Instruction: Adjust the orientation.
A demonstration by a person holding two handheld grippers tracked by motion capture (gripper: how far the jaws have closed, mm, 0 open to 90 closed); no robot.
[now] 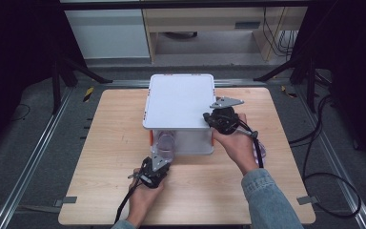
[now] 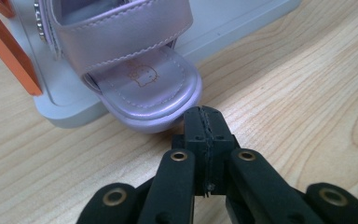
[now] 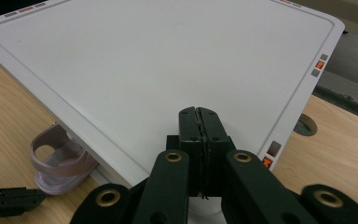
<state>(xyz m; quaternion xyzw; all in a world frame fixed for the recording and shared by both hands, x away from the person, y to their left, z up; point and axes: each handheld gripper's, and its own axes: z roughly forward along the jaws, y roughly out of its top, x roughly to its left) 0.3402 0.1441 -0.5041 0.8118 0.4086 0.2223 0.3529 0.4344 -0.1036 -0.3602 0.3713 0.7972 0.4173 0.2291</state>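
Shoe going into white rack on table; both grippers closed, empty.

Wooden table [image 1: 109, 191] w/ white two-level rack [image 1: 178, 100] at centre; orange side pieces [image 2: 7, 51] on rack. Lilac sandal [image 2: 144, 79] sits on rack's lower shelf, toe poking out over front edge toward person. 2nd lilac shoe, prob., just past right hand [image 1: 238, 143] — mostly hidden, can't confirm. Right gripper [image 3: 199, 116] rests over rack's top panel near its front right corner, jaws pressed together, nothing in them. Left gripper [image 2: 204, 119] low on table, tips just at sandal toe, jaws also together, holding nothing. Likely step: nudge sandal further in. To do well: keep left tips closed & flat vs toe centre, push straight along shelf so it doesn't twist; right should steady rack top w/ light downward pressure so rack doesn't slide back.
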